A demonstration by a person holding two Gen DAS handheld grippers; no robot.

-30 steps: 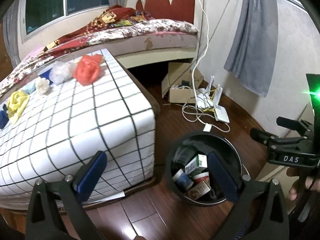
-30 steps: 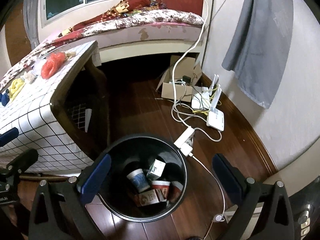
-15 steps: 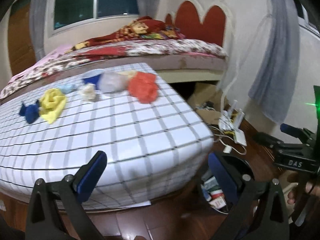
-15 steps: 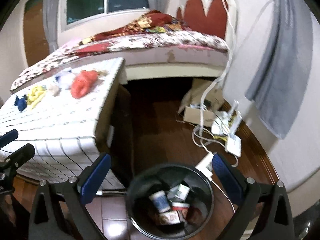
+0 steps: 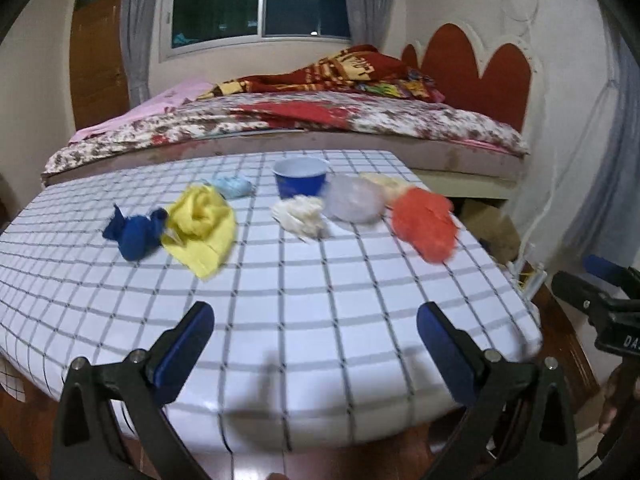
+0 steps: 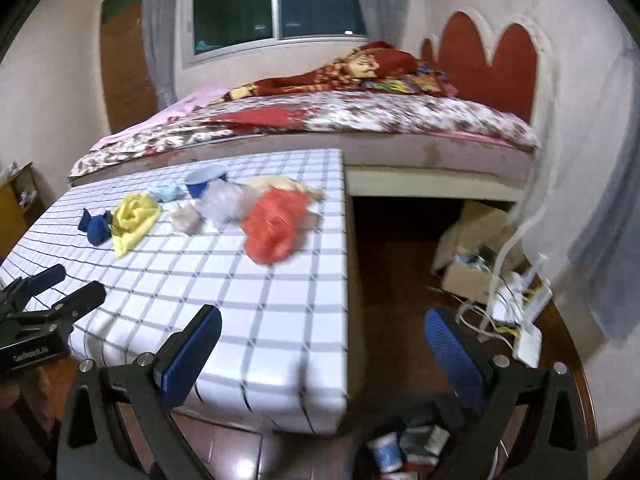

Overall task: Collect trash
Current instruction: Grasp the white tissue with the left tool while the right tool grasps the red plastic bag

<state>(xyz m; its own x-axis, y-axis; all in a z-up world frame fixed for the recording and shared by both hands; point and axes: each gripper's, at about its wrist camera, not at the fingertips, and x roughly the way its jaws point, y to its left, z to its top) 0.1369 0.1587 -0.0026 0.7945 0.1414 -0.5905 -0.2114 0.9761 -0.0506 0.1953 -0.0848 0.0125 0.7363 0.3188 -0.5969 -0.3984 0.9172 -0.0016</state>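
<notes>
Crumpled trash lies on the checked table (image 5: 304,320) (image 6: 280,320): an orange-red bag (image 5: 424,222) (image 6: 274,222), a clear bag (image 5: 352,200) (image 6: 222,202), a white wad (image 5: 300,216), a blue cup (image 5: 300,178) (image 6: 204,180), a yellow wrapper (image 5: 202,224) (image 6: 134,218), a dark blue wad (image 5: 134,232) (image 6: 96,226) and a pale blue scrap (image 5: 232,186). My left gripper (image 5: 316,344) is open above the table's near edge. My right gripper (image 6: 320,344) is open over the table's right corner. The black bin (image 6: 404,448) with cartons shows at the bottom of the right wrist view.
A bed (image 5: 320,120) with a floral cover stands behind the table. Right of the table, on the wood floor, lie a cardboard box (image 6: 472,256), white cables and a router (image 6: 524,340). A grey curtain (image 6: 608,240) hangs on the right wall.
Both grippers have tilted up and swung from the bin on the floor toward the table top. The trash on the table is now closer and centred. Both stay open.
</notes>
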